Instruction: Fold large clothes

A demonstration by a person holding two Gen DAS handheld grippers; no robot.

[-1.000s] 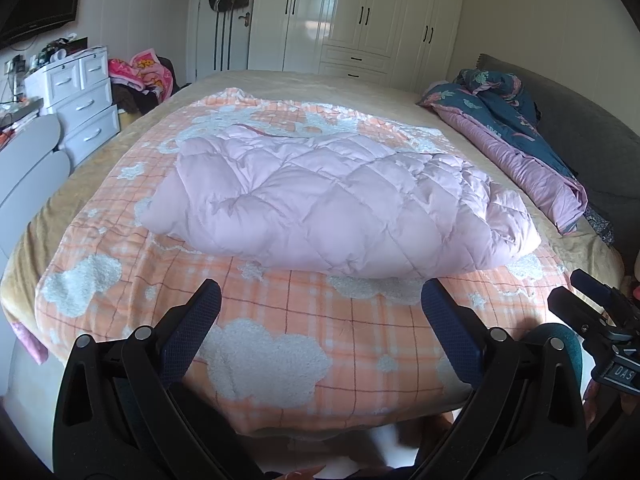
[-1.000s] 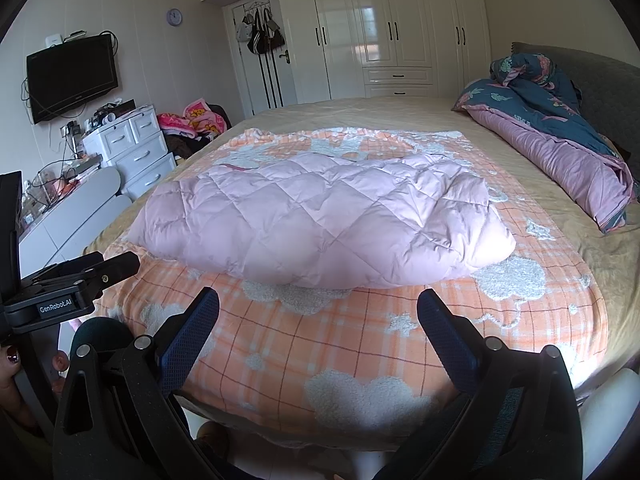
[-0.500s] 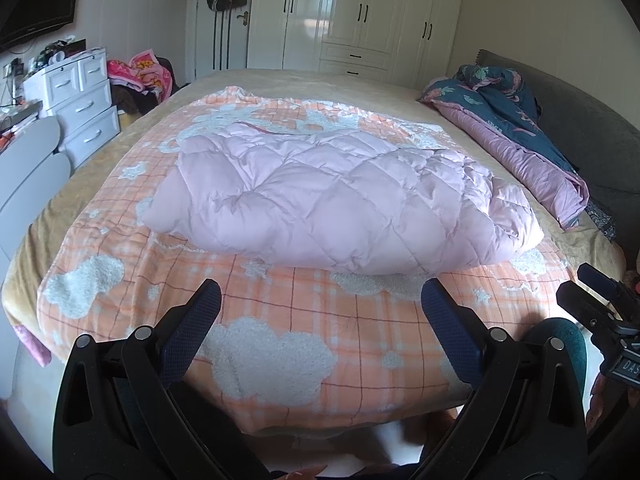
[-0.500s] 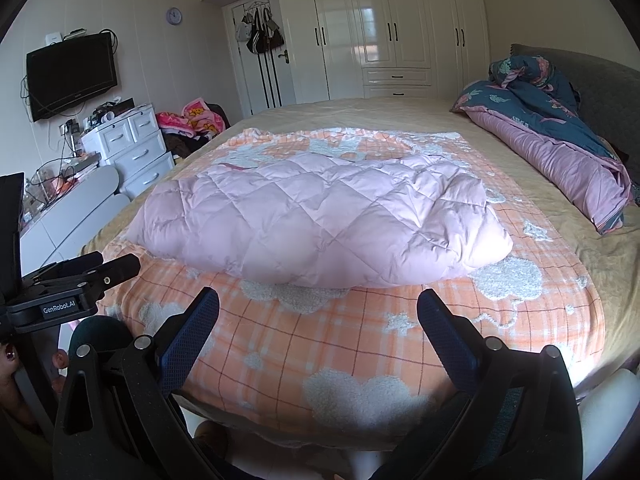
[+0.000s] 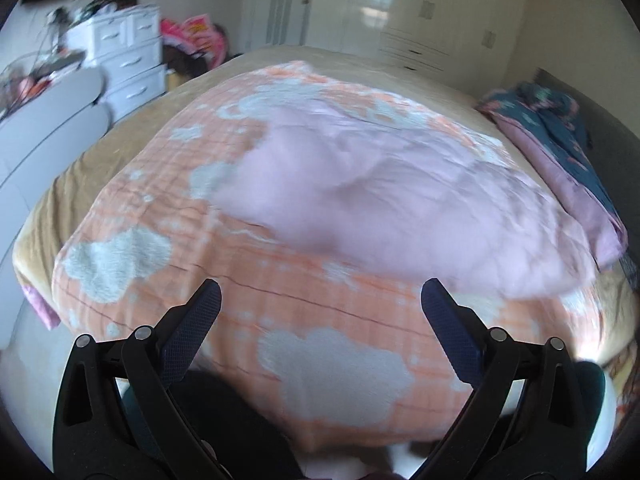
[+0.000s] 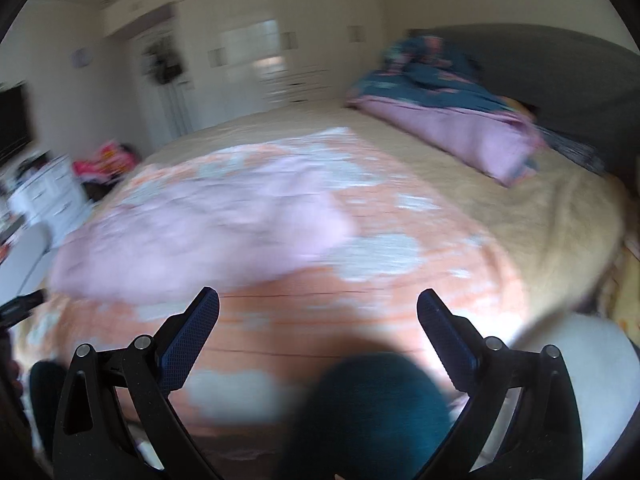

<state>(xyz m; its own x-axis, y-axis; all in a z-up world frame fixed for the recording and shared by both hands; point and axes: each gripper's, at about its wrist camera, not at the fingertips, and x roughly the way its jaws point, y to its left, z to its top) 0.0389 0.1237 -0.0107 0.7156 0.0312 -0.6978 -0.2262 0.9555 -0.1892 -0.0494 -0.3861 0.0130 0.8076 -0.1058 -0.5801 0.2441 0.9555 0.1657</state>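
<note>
Pink quilted jacket (image 5: 400, 200) lies bunched in the middle of the bed (image 6: 560, 216), on an orange checked blanket (image 5: 320, 300), seemingly part-folded. Both the left gripper (image 5: 320, 304) and right gripper (image 6: 318, 308) hover near the bed's edge with fingers spread, empty. A rolled duvet (image 6: 448, 136) lies well apart; nothing blocks the reach.

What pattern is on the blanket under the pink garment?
Orange plaid blanket with pale cloud shapes; clearest in left wrist view.

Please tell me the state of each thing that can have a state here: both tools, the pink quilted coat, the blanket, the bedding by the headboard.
Left tool: open, holding nothing.
Right tool: open, holding nothing.
Pink quilted coat: lying on the blanket, ungrasped.
Orange cloud blanket: spread flat on the bed.
Blue and pink bedding: bunched along the headboard.
</note>
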